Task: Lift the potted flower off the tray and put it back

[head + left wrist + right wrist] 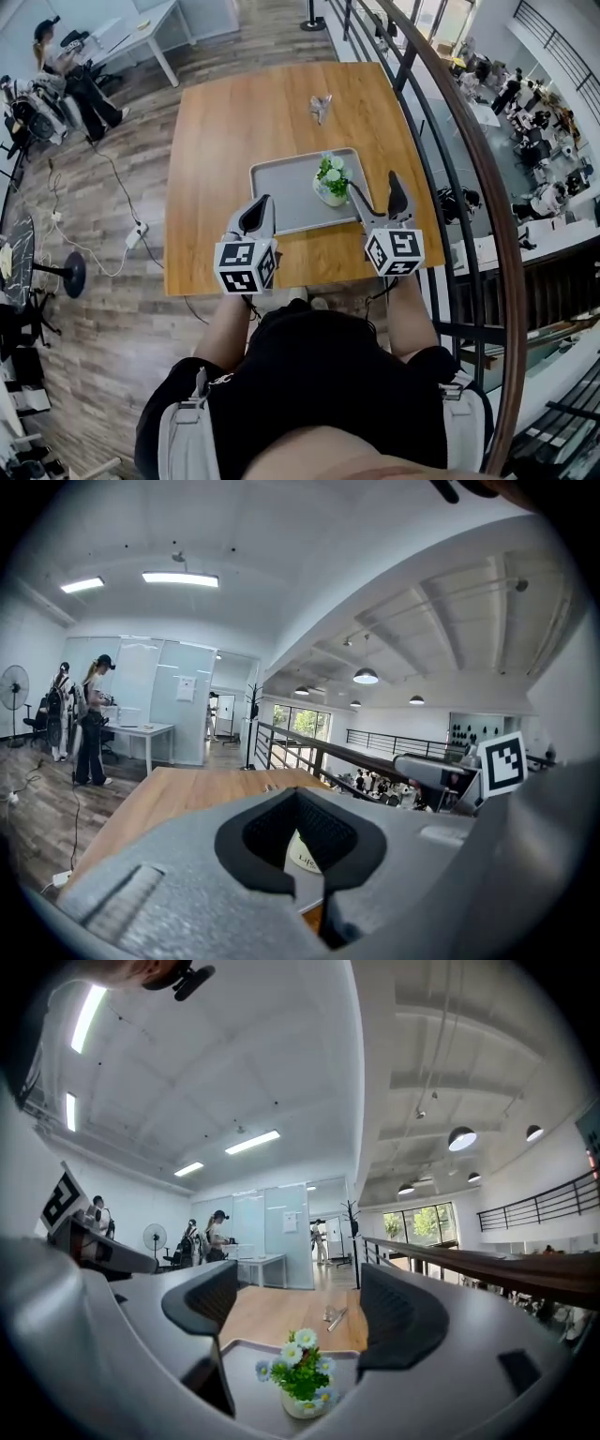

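Note:
A small white pot of white and blue flowers (331,180) stands upright on the right part of a grey tray (281,187), which lies on a wooden table (225,122). My right gripper (377,192) hovers just right of the pot, open and holding nothing. In the right gripper view the potted flower (302,1382) stands on the tray (246,1377), low and a little ahead of the open right gripper (298,1288). My left gripper (262,210) is shut and empty over the tray's near left corner. Past the shut left gripper (323,888), a bit of the white pot (302,857) shows.
A small pale object (321,106) lies on the table beyond the tray. A curved railing (469,141) runs close along the table's right side. At the far left are a white table (155,28), a person (70,70) and floor cables (122,234).

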Motion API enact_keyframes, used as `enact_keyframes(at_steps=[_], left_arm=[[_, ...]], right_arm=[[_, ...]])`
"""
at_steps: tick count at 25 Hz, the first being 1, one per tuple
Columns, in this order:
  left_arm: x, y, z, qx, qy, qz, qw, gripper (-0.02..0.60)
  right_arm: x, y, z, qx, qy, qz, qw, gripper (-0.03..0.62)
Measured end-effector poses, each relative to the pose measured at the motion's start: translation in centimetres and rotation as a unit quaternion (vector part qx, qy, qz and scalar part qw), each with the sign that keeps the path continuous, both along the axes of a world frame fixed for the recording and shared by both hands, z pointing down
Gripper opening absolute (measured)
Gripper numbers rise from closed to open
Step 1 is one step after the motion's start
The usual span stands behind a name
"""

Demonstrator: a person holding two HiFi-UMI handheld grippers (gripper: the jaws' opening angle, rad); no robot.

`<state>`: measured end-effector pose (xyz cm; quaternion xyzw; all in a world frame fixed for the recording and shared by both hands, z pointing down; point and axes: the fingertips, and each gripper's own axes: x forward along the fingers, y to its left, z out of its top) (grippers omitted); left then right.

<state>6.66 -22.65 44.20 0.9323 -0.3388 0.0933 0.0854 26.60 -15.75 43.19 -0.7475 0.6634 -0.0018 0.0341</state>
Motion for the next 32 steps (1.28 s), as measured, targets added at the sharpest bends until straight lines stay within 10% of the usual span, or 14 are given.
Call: enact_keyframes(at_steps=[10,32], left_arm=[[-0.6,-3.8,0.5,-0.005,0.000,-0.014,0.9999,0.012],[-6.8,-7.9,2.4,-0.015,-0.027,-0.098,0.9947,0.012]], right_arm=[[-2.1,-5.1,7.7,-0.139,0.030,-0.068,0.987,0.563],[0.5,-8.5,23.9,-0.290,0.026,-0.051,0.955,0.569]])
